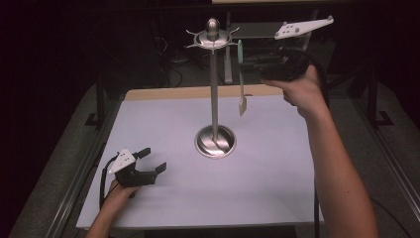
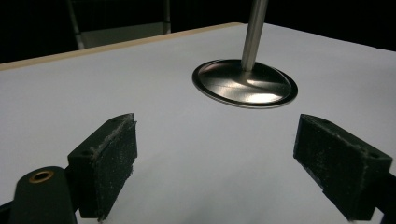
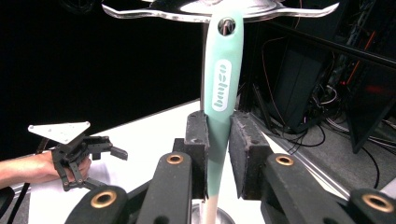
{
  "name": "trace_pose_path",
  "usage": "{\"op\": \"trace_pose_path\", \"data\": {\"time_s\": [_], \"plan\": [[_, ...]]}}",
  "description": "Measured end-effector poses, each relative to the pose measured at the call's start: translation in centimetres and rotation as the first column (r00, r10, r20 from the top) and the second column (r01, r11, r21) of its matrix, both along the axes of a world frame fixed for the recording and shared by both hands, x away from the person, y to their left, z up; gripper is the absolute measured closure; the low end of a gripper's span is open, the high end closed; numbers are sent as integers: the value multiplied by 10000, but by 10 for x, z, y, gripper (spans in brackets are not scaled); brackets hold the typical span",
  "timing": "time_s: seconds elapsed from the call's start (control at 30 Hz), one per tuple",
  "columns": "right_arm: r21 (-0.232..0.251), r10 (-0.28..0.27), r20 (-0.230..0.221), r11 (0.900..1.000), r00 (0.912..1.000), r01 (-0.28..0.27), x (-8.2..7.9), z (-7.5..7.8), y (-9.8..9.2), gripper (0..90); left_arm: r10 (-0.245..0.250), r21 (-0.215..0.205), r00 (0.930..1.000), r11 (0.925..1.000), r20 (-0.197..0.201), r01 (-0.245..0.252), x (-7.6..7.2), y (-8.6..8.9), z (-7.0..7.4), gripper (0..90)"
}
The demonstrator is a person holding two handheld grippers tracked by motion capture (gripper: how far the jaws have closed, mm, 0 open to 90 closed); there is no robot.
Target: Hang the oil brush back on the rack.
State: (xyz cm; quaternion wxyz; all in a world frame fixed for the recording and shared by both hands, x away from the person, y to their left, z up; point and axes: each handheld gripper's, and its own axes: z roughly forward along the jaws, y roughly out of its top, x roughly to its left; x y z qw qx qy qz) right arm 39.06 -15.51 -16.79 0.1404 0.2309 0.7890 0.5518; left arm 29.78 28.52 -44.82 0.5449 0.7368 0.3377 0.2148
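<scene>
Right gripper (image 3: 218, 140) up high beside stand (image 1: 214, 99), jaws clamped on mint-green handle of spatula (image 3: 221, 88). Utensil hangs upright, hanging hole at top level with one arm of stand's top ring (image 3: 299, 10). Cannot tell if hole is on hook yet. Judgement: carry done, hooking and release left. Left gripper (image 1: 148, 161) rests low on white table (image 1: 277, 178), jaws spread, nothing between.

The slim mint-green-handled utensil with a pale flat blade (image 1: 241, 74) hangs upright, handle end up, level with a prong of the tall polished steel rack with a round base (image 1: 214, 89), its blade dangling well above that base, right of the pole.
</scene>
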Motion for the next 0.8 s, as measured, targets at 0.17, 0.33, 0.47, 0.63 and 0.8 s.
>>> {"op": "trace_pose_path", "data": {"time_s": [0.17,0.33,0.47,0.63,0.8], "plan": [[-116,29,-57,9999,10000,-29,3,-1,7,774,-25,40,10000,10000,20,24,0,0,0,130],[-40,51,-62,10000,10000,-51,4,-5,10,762,-26,48,10000,10000,12,25,0,0,0,130],[-33,25,-14,10000,10000,-25,3,-9,10,715,-1,14,10000,10000,-39,1,0,1,0,130],[-87,20,-62,10000,10000,-21,-2,-15,7,643,-8,7,10000,10000,17,8,1,0,0,130],[-169,-112,-69,9998,9999,111,-9,-25,2,550,29,-38,10000,10000,-23,-29,1,0,0,130]]}}
